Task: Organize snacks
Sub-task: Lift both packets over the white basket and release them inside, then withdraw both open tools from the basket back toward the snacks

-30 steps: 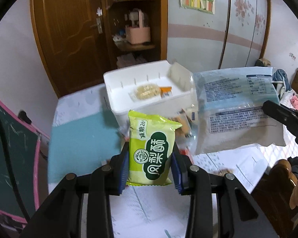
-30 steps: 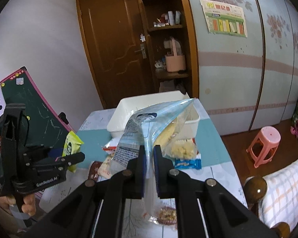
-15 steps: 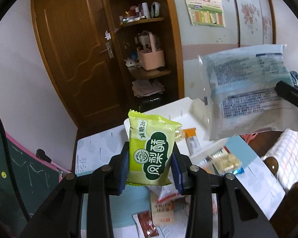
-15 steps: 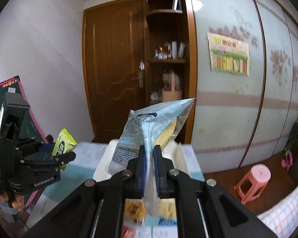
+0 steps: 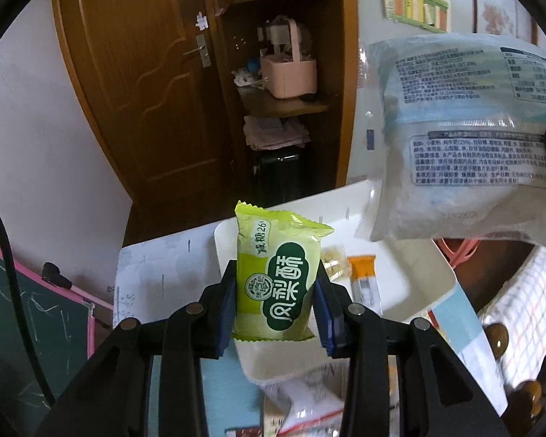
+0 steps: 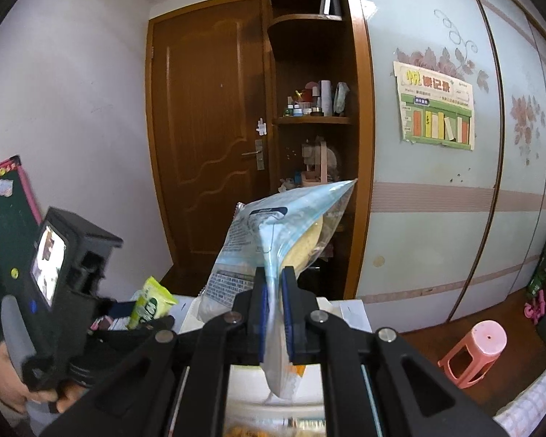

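Left wrist view: left gripper (image 5: 275, 302) clamps a green snack packet (image 5: 275, 284) upright, long axis vertical, jaws partly apart on its sides. White bin (image 5: 400, 273) sits below and just beyond it, so left hand looks nearer for the drop. Orange bar (image 5: 364, 284) already lies inside. Far right, blue-white bag (image 5: 466, 138) hangs above the bin's right edge. Right wrist view: right gripper (image 6: 275, 318) pinched tight on that bag's edge.
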